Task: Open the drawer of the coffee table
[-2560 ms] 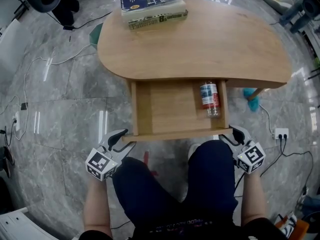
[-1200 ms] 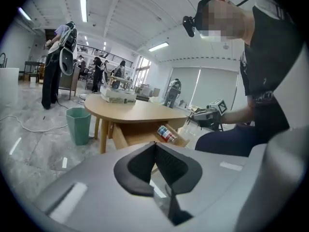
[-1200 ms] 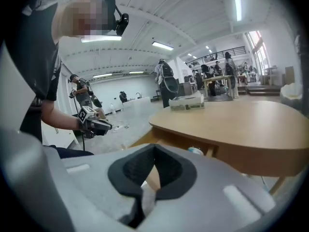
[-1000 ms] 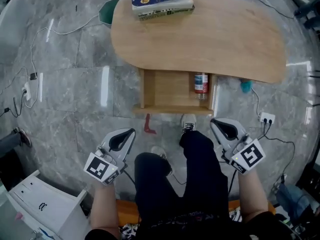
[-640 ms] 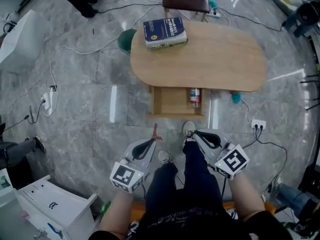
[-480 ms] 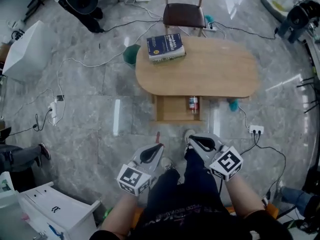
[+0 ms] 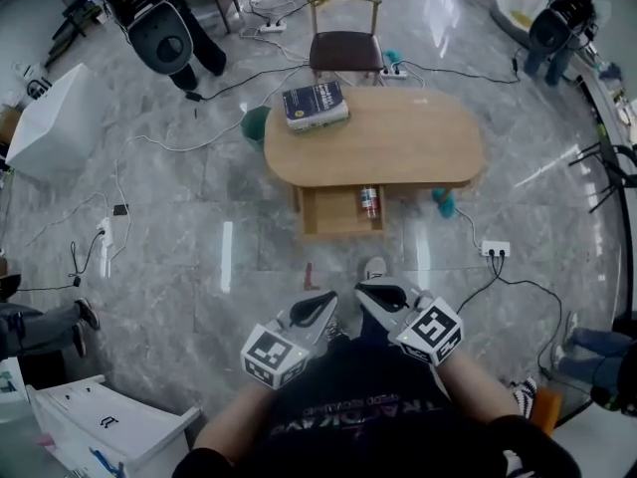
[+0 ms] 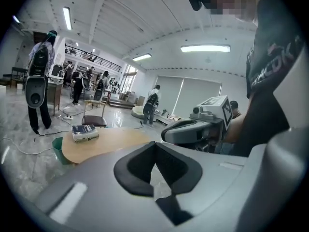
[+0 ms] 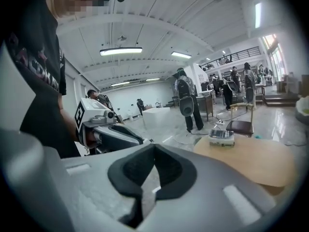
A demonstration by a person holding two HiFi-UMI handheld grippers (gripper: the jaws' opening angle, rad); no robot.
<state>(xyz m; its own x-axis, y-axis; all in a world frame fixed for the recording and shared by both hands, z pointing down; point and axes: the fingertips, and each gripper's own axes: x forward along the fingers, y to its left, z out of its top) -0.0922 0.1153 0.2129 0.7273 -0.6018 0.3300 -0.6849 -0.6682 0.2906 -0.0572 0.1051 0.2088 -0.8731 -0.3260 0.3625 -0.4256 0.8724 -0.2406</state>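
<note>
Both grippers lifted well clear since the earlier frame: left gripper (image 7: 320, 305) and right gripper (image 7: 370, 293) fingers together, empty. Now the light wooden drawer (image 7: 333, 217) stands open under the oval wooden worktop (image 7: 408, 142). Risk: a stray foot (image 7: 375, 267) bumps it shut.

The person wears a black T-shirt (image 7: 348, 421) — pale lettering.

We're seeing a pale honey-wood coffee table (image 7: 398, 137), its drawer (image 7: 333, 217) in the same wood. The bottle (image 7: 369, 202) has a red label. The book (image 7: 315, 103) is dark blue, the bin (image 7: 255, 124) at the far left green. The floor (image 7: 179, 227) is grey veined marble. The left gripper (image 7: 323, 302) and right gripper (image 7: 370, 291) have grey shells, black pads and black-and-white square markers.
</note>
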